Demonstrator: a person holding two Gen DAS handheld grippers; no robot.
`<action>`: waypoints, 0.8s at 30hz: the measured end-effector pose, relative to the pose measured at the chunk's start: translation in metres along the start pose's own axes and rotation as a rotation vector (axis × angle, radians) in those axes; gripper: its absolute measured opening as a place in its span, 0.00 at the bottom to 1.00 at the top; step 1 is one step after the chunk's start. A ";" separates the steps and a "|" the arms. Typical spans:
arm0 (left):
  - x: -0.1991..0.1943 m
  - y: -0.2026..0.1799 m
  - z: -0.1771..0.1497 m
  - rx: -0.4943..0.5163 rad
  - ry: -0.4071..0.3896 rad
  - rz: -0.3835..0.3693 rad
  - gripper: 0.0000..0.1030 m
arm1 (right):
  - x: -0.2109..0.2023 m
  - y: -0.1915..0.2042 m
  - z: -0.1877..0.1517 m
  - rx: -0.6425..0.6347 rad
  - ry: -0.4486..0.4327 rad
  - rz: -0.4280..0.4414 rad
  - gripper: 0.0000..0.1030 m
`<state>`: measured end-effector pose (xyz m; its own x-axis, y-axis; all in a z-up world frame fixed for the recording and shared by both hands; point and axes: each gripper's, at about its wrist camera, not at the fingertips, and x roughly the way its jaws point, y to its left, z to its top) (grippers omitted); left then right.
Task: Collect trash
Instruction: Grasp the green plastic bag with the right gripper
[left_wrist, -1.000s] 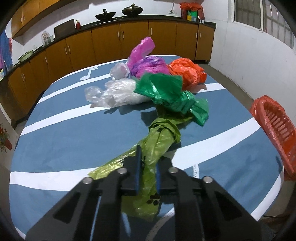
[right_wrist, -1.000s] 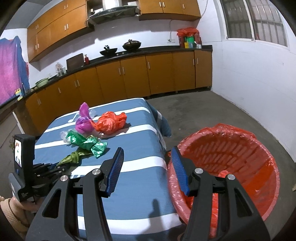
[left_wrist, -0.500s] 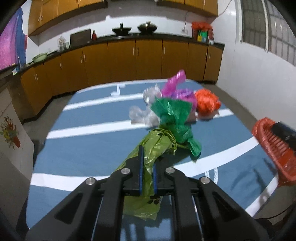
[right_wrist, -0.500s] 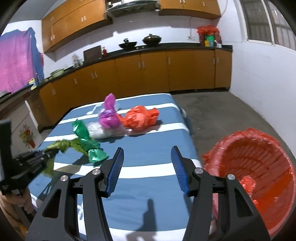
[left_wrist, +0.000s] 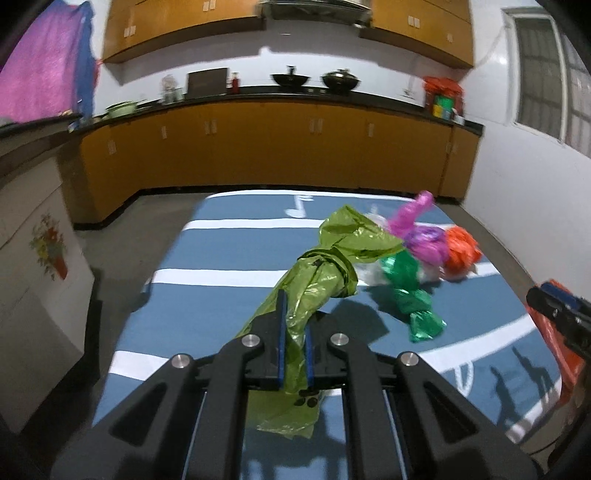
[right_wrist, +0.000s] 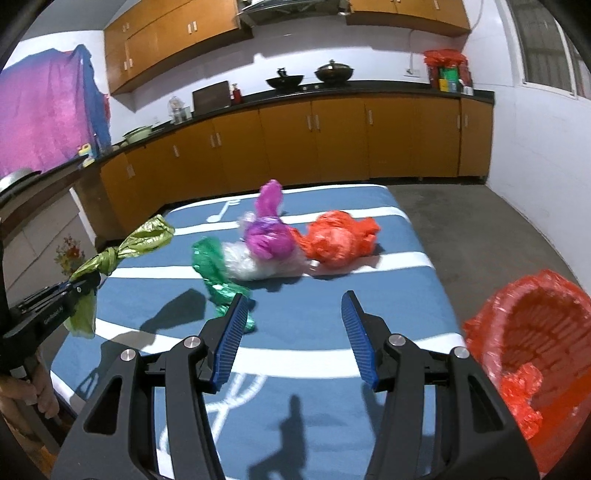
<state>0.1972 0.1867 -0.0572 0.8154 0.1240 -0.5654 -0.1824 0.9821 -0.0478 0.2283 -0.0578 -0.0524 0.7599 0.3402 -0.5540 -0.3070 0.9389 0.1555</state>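
White walls (right_wrist: 535, 155), orange-brown cabinets (right_wrist: 332, 147), black countertop (right_wrist: 369, 90), grey concrete floor (right_wrist: 480, 221), window (left_wrist: 543, 74)

Dim indoor light, motion blur, fisheye-dark corners

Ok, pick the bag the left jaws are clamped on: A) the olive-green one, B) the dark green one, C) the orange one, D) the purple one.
A: the olive-green bag runs between the left gripper jaws and hangs clear of the table, while the others lie on the cloth.
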 end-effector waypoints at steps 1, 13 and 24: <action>0.000 0.006 0.002 -0.021 -0.003 0.014 0.09 | 0.003 0.004 0.001 -0.004 0.002 0.010 0.53; 0.003 0.048 0.015 -0.126 -0.026 0.085 0.09 | 0.072 0.063 0.013 -0.141 0.118 0.080 0.49; 0.011 0.053 0.016 -0.145 -0.014 0.096 0.09 | 0.112 0.079 0.003 -0.201 0.209 0.036 0.49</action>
<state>0.2055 0.2428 -0.0527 0.7980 0.2195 -0.5613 -0.3367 0.9348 -0.1131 0.2913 0.0542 -0.0995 0.6181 0.3355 -0.7109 -0.4550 0.8901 0.0245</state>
